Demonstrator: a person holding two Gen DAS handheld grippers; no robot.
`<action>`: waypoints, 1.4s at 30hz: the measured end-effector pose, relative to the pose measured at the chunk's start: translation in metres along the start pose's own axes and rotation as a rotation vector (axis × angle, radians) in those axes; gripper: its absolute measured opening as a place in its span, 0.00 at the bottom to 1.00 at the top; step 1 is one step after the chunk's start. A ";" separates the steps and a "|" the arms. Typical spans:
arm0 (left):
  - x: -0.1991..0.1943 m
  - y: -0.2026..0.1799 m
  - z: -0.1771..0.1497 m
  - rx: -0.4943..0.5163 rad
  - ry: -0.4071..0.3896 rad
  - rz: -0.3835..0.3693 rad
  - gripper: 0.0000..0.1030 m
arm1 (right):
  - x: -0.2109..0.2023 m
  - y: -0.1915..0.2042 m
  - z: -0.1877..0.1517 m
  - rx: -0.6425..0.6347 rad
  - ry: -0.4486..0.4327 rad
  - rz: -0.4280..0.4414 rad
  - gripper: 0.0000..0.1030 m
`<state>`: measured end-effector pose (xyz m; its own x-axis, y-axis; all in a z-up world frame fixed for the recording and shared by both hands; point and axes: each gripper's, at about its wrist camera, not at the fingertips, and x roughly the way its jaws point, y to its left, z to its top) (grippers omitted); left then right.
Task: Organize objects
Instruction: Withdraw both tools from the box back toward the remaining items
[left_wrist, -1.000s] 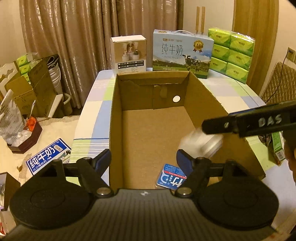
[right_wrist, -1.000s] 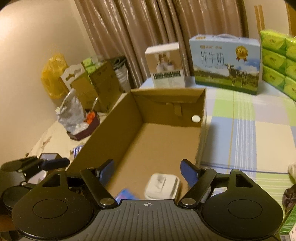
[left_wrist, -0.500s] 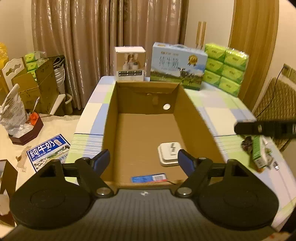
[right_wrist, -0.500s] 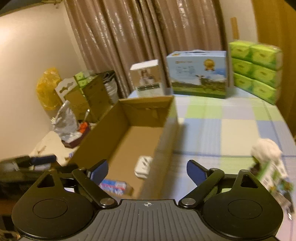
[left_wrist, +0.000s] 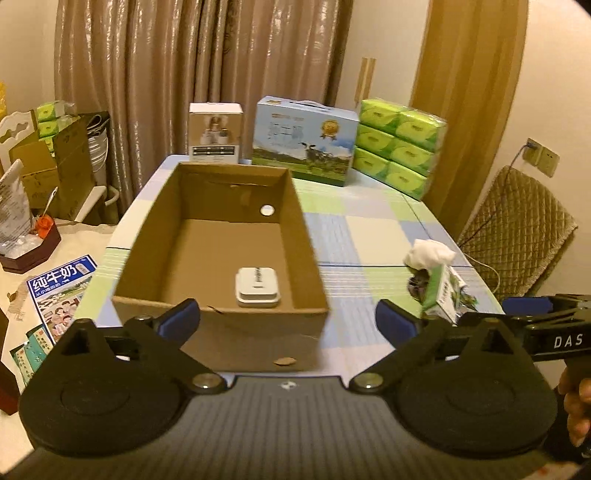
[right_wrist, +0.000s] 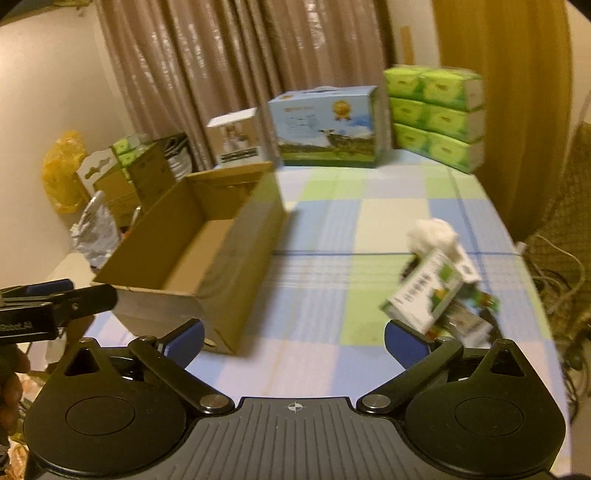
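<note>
My right tool has jaws just spread wide, empty. Green carton lies ahead-right, nr its right finger, long axis prob. diagonal (blurred). Left tool also just opened, empty, faces box; right hand nearer.

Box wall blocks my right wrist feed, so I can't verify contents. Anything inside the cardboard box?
Observer: Yes. The left wrist view shows one flat white case lying on the floor of the cardboard box, close to the near wall.
Operator: Anything else in there?
Observer: Nothing else shows on the part of the floor I can see. The far wall has a round hole.
Operator: Anything off the table on the left?
Observer: A blue milk-print sheet lies flat on the lower beige surface left of the table.
</note>
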<state>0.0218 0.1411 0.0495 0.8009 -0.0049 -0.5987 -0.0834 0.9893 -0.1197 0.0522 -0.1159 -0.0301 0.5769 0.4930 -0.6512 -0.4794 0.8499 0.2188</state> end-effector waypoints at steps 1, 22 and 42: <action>-0.002 -0.005 -0.002 0.003 -0.002 0.002 0.99 | -0.004 -0.005 -0.003 0.014 -0.001 -0.007 0.98; 0.001 -0.077 -0.023 0.070 0.043 -0.074 0.99 | -0.042 -0.077 -0.031 0.122 -0.018 -0.140 0.98; 0.054 -0.136 -0.037 0.207 0.105 -0.157 0.98 | -0.038 -0.140 -0.032 0.185 -0.029 -0.211 0.98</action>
<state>0.0548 0.0011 0.0039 0.7280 -0.1650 -0.6654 0.1686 0.9839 -0.0595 0.0763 -0.2594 -0.0599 0.6716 0.3040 -0.6757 -0.2188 0.9526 0.2111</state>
